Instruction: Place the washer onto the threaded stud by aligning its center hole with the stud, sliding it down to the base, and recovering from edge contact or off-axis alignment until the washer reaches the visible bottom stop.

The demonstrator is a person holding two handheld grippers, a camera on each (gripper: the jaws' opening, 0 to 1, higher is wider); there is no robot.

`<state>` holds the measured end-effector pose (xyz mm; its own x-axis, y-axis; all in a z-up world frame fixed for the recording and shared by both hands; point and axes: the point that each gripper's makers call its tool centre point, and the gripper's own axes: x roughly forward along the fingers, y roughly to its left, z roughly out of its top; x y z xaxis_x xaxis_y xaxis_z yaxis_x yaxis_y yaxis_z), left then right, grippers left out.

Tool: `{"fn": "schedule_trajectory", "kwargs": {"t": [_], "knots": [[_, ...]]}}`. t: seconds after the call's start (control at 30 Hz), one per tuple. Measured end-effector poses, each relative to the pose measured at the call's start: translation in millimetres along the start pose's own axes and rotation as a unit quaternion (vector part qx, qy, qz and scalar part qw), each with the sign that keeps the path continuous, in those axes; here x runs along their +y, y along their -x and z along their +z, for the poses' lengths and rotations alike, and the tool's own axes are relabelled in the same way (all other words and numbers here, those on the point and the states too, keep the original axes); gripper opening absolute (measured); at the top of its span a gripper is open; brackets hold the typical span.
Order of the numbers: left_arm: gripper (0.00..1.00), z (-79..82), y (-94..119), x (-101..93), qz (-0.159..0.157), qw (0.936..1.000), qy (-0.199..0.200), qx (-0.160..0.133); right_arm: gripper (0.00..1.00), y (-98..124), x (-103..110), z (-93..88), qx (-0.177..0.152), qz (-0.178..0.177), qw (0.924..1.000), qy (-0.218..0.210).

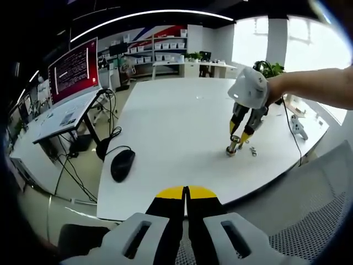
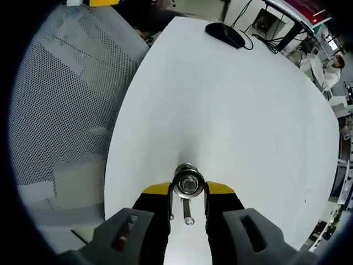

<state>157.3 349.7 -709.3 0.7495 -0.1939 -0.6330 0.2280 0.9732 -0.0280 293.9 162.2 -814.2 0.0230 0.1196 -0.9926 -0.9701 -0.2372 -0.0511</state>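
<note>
We hold the right gripper [image 1: 238, 144] over the stud [image 2: 187, 182], which stands on the white table [image 2: 231, 99] near its edge by the mesh chair [image 2: 60, 94]. In the right gripper view its jaws flank the stud's metal top, close beside it; whether they pinch the washer [image 2: 188, 184] we cannot tell. A ring seems to sit at the stud's top, so seating looks unfinished: the slide down to the base appears left. Our left gripper [image 1: 186, 193] hangs off the table's near edge, jaws together, empty. A mouse [image 1: 122, 164] lies apart.
</note>
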Motion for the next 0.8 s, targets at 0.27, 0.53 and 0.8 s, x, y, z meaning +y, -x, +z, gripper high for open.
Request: {"fn": "schedule_trajectory", "kwargs": {"t": [0.27,0.53,0.8], "knots": [[0.0,-0.2,-0.6,0.5,0.002,1.0,0.0,0.003,0.23,-12.3,3.4,-1.7,0.017,-0.001,0.9998,0.01],[0.0,-1.6,-0.4,0.2,0.001,1.0,-0.001,0.007,0.23,-25.3,5.5,-2.5,0.026,0.001,0.9996,0.015],[0.0,-2.5,-0.5,-0.3,0.001,0.9999,-0.002,0.01,0.23,-31.0,7.7,-1.3,0.032,0.006,0.9994,0.015]]}}
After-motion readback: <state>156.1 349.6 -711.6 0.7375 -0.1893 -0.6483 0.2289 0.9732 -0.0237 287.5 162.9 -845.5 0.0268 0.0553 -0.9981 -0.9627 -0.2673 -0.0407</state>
